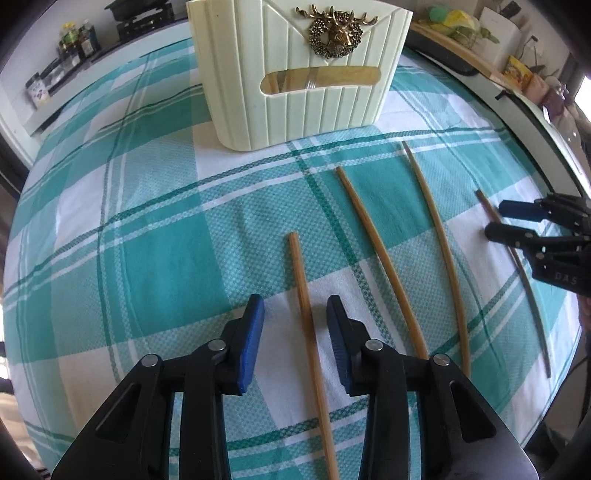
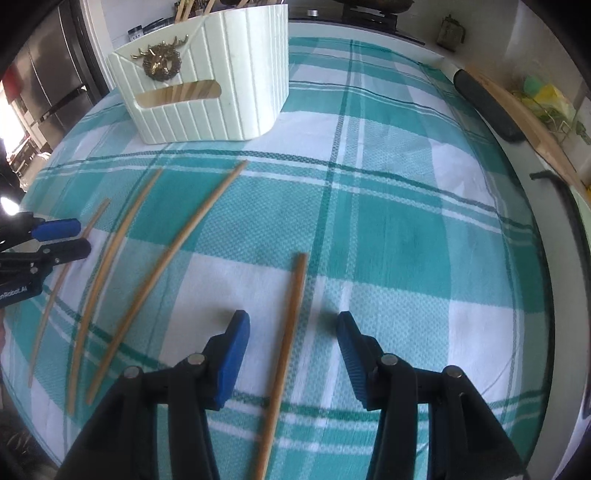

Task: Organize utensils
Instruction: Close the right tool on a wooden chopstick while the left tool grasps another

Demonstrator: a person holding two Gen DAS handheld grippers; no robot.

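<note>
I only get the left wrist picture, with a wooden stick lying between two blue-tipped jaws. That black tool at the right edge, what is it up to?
Observer: The right gripper has its jaws open astride the rightmost thin bamboo chopstick, not touching it.
Operator: Is anything in the cream box already?
Observer: Above the rim of the cream ribbed plastic holder, wooden stick tips show. Whether they stand inside it, I cannot tell.
Operator: What is off to the left of the table?
Observer: A tall steel refrigerator.
</note>
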